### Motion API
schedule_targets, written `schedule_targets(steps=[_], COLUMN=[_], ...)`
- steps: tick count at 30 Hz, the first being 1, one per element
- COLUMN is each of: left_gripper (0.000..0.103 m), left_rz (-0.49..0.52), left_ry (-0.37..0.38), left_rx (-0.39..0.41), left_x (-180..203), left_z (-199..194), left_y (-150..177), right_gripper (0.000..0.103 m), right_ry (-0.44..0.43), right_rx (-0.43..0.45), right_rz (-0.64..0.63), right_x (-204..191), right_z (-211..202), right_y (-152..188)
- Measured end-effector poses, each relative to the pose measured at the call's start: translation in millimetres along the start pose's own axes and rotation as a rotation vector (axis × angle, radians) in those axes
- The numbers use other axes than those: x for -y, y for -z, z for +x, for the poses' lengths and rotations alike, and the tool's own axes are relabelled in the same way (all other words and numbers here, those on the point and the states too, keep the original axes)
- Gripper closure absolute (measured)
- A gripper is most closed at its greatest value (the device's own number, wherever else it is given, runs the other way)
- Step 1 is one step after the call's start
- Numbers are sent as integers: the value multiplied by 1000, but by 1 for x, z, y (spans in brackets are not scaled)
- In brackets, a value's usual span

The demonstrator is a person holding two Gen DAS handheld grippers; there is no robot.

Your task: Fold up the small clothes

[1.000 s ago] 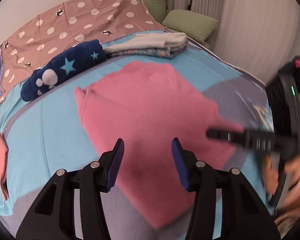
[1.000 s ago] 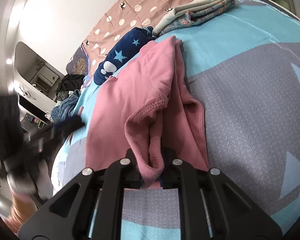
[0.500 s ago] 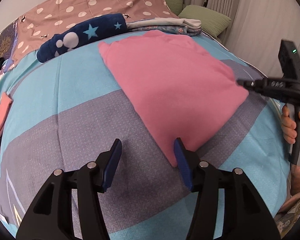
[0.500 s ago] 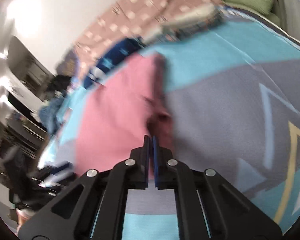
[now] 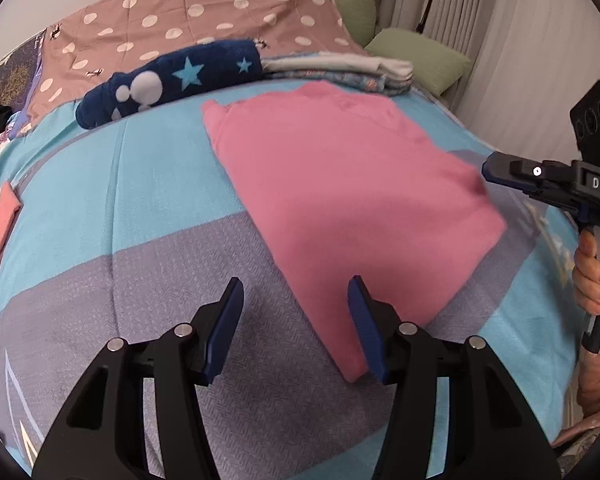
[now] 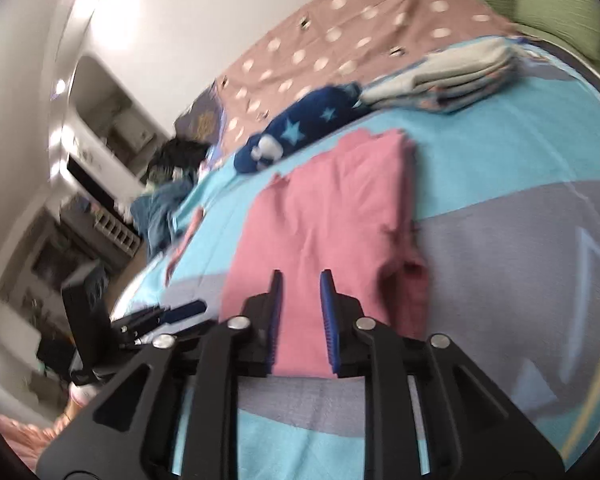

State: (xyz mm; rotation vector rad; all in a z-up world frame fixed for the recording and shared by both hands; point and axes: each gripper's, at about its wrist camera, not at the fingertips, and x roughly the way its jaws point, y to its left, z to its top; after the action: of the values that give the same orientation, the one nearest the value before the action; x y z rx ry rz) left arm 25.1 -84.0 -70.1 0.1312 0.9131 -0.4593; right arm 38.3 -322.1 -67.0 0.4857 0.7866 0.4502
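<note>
The pink garment (image 5: 340,200) lay folded flat on the bed (image 5: 140,280), spread over its turquoise and grey cover. Its nearest corner reached just ahead of the left hand-held gripper (image 5: 296,320), beside that gripper's right-side finger; the jaws there stood apart, with only the bed cover showing between them and nothing gripped. The right hand-held gripper (image 6: 300,312) hovered over the garment's near edge, its jaws opening, pink cloth visible through the gap but the pads not pressing on it. In the left wrist view this gripper came in from the right, held by a hand (image 5: 590,276). Beyond the garment, farther from both grippers, lay a navy star-patterned roll (image 5: 172,80) and just beside it a stack of folded clothes (image 5: 340,70). Behind those was a dotted brown sheet (image 5: 180,20), with green pillows (image 5: 416,56) off to the right.
</note>
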Motion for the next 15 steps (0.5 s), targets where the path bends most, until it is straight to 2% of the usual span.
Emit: schedule_targets(steps=[1, 3, 5, 8, 15], left_gripper=[48, 48, 48, 46, 34], left_rz=[-9, -30, -41, -51, -52], left_ry=[0, 10, 19, 29, 54], left_rx=[-16, -21, -14, -13, -15], left_x=[0, -2, -4, -7, -7], left_z=[5, 7, 6, 8, 13], left_y=[2, 5, 7, 8, 8], right_gripper=[82, 90, 89, 85, 84], right_ry=[68, 322, 311, 293, 267], right_rx=[-23, -92, -61, -63, -84], right_rz=[-9, -28, -19, -24, -11], right_x=[2, 16, 24, 22, 26], right_z=[8, 32, 31, 26, 28], right_y=[3, 12, 18, 18, 21])
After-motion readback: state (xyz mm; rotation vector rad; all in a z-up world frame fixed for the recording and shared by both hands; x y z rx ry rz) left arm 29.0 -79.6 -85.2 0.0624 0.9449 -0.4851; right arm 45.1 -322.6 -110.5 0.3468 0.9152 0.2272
